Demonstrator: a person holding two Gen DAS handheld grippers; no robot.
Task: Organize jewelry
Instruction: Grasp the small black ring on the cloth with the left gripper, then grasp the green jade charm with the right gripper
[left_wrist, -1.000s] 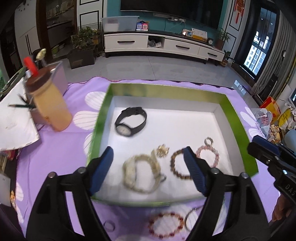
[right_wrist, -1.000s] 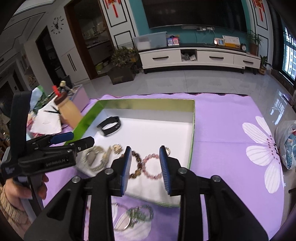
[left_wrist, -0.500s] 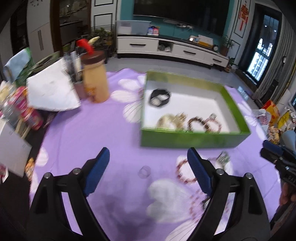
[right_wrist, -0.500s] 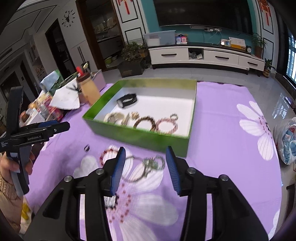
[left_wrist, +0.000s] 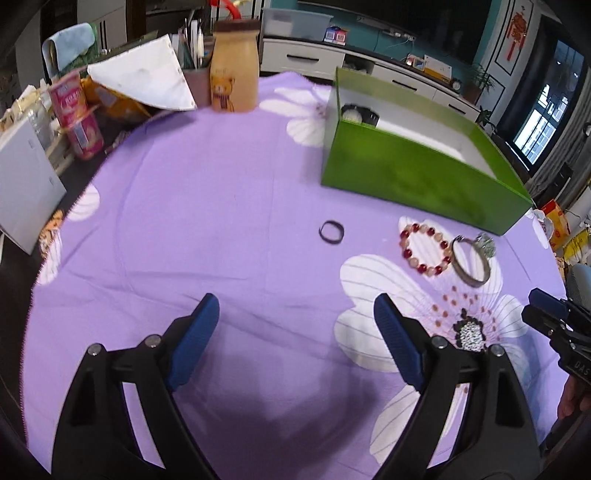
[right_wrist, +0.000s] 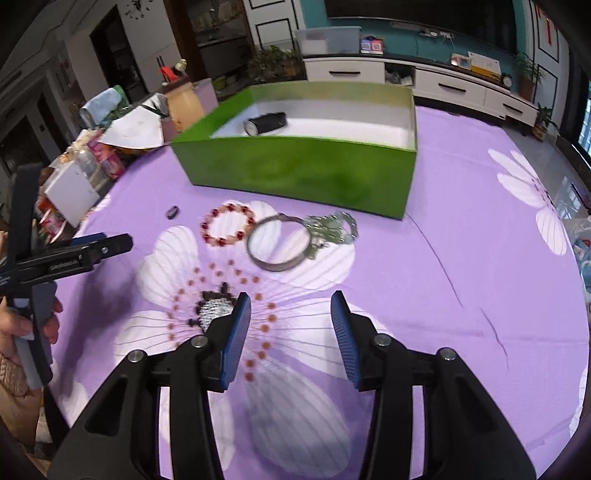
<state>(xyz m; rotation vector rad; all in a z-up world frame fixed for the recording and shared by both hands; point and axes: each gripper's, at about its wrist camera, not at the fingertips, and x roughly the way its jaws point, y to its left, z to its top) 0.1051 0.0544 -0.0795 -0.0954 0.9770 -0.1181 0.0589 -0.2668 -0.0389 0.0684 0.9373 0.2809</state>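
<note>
Grippers: left gripper (left_wrist: 295, 325) stood with its jaws spread wide and nothing between them; right gripper (right_wrist: 291, 321) had its jaws about half apart, also empty, both well short of the green box (right_wrist: 295, 173).
Cloth risk: purple tablecloth (right_wrist: 443, 295) lay loose under everything, so a pad scraping low could pinch fabric and drag pieces along.
Silver bangle: silver bangle (right_wrist: 279, 242) lay on the near side of the box, touching the charm cluster (right_wrist: 332, 227); lifting one might tow the other, which could drop short of the box.
Beaded bracelet: beaded bracelet (right_wrist: 228, 224), just left of the bangle and near the box's front wall, looked likely to roll or slip from a shallow pinch.
Dark ring: dark ring (left_wrist: 331, 232), left of the bracelet, was small and flat; wide jaws could skate over it.
Box wall: the front wall rose between grippers and interior, so a low carry might knock it.
Inside: black watch (right_wrist: 266, 123) rested at the box's far end; a careless drop could tangle with it.
</note>
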